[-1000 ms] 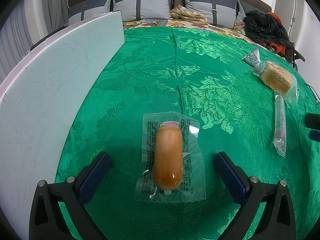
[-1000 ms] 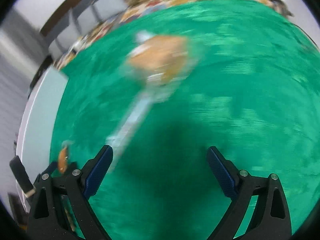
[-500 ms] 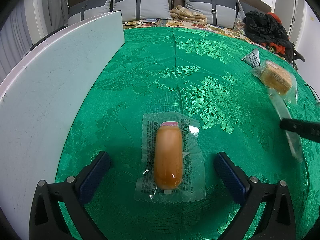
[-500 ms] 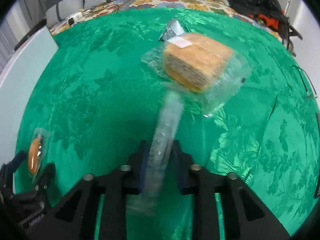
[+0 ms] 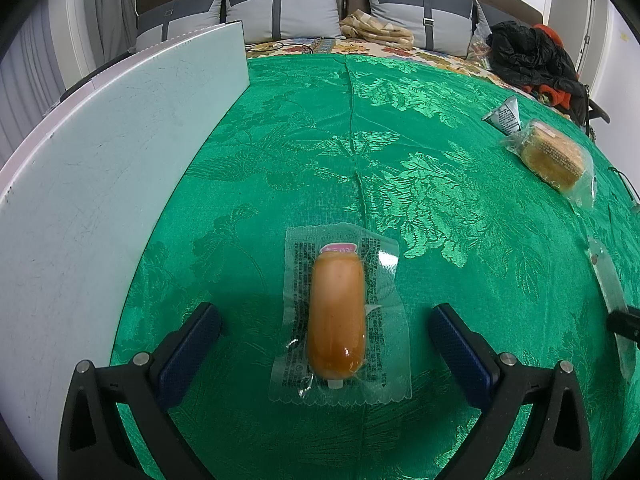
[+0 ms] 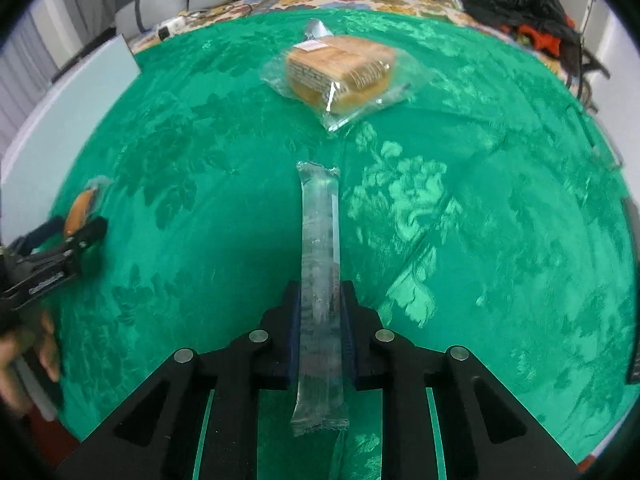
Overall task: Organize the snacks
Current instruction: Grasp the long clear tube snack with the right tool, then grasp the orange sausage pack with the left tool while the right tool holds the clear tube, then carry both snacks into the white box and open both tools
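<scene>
Clear plastic sits pinched in my right claw (image 6: 320, 332): a long stick packet (image 6: 320, 264), the jaws easing open a touch yet the pads pressing both its sides. It runs forward between my fingers, gripped near its back end, I judge for carrying. Ahead of its tip lies the wrapped cake (image 6: 340, 70). My left claw (image 5: 324, 340) hangs wide open around the sausage pack (image 5: 338, 316), touching nothing. The stick's print is unreadable.
</scene>
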`<state>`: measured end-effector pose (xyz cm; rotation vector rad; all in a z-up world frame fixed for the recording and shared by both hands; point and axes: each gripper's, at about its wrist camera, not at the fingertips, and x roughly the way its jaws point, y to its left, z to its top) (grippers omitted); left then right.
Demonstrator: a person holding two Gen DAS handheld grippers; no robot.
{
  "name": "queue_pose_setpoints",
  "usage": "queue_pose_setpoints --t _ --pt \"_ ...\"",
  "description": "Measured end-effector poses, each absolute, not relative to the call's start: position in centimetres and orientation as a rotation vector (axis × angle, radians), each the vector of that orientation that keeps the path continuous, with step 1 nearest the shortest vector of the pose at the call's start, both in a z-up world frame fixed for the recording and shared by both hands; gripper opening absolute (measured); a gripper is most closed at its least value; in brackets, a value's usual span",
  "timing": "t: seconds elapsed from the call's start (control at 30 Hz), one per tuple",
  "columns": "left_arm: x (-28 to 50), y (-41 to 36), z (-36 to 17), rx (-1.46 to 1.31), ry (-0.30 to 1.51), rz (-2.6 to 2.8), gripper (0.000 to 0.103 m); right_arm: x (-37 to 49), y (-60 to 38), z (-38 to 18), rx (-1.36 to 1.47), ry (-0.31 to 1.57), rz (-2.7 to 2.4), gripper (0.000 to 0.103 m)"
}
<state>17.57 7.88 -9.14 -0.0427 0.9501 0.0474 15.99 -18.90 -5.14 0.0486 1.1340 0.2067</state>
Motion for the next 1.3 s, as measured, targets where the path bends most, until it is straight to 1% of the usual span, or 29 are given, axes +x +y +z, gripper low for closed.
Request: queue_pose_setpoints --t 0.13,0.23,0.33,0.4,0.47,0.5,0.53,0.57,0.63,0.67,0.7,0.8,0.87,0.93,1.0,1.13,1.3 --pt "17.6 7.9 -9.0 -0.014 0.985 -0.006 0.103 16.4 -23.1 -5.1 0.357 1.152 0.294 0.029" --pt "17.6 8.1 -8.7 0.012 1.078 -0.067 0.103 17.2 -26.0 -4.8 0.480 1.176 0.286 0.031" --pt "17.7 8.2 -8.1 -0.043 1.122 -0.111 0.101 18.2 -26.7 -4.0 0.455 1.201 0.261 0.031" --pt "17.8 8.1 -7.7 -0.067 1.131 -0.128 0.095 18.9 -25.1 -3.8 0.378 1.254 0.281 0.032" --pt "18.0 7.9 -7.7 -0.065 1.146 -0.115 0.087 19.2 -22.9 -3.9 0.297 1.283 0.301 0.032" --pt "18.1 7.8 -7.6 -0.058 1.147 -0.100 0.085 19.1 -21.9 -4.0 0.252 1.290 0.305 0.032" --pt "18.1 7.7 -7.6 -0.050 1.145 -0.079 0.081 19.1 -20.6 -4.2 0.205 1.291 0.303 0.032" --pt "18.1 7.6 -7.6 -0.040 1.140 -0.062 0.072 18.9 -19.9 -4.6 0.175 1.289 0.296 0.032" --pt "17.9 7.1 -7.2 0.017 1.110 -0.034 0.049 18.6 -18.6 -5.5 0.081 1.289 0.257 0.022" --pt "17.7 6.9 -6.9 0.030 1.102 -0.037 0.036 18.3 -18.5 -5.3 0.051 1.261 0.238 0.019" --pt "17.5 7.0 -6.8 0.025 1.102 -0.047 0.029 18.2 -18.7 -5.3 0.064 1.260 0.234 0.019" --pt "16.1 7.5 -5.9 -0.063 1.088 -0.087 0.029 17.6 -21.0 -4.5 0.242 1.239 0.254 0.019" --pt "14.9 8.2 -4.9 -0.156 1.069 -0.117 0.026 17.2 -22.5 -3.5 0.343 1.212 0.271 0.019" --pt "14.0 8.6 -3.8 -0.235 1.055 -0.141 0.026 17.1 -23.5 -2.1 0.435 1.194 0.302 0.019" --pt "12.9 9.2 -2.2 -0.312 1.019 -0.167 0.026 17.2 -23.3 -0.6 0.463 1.179 0.328 0.019" --pt "10.8 12.0 2.5 -0.403 0.928 -0.190 0.026 17.9 -18.3 4.6 0.446 1.115 0.461 0.019" --pt "9.0 19.2 8.2 -0.461 0.802 -0.118 0.026 18.0 -8.3 10.6 0.416 1.040 0.678 0.019"
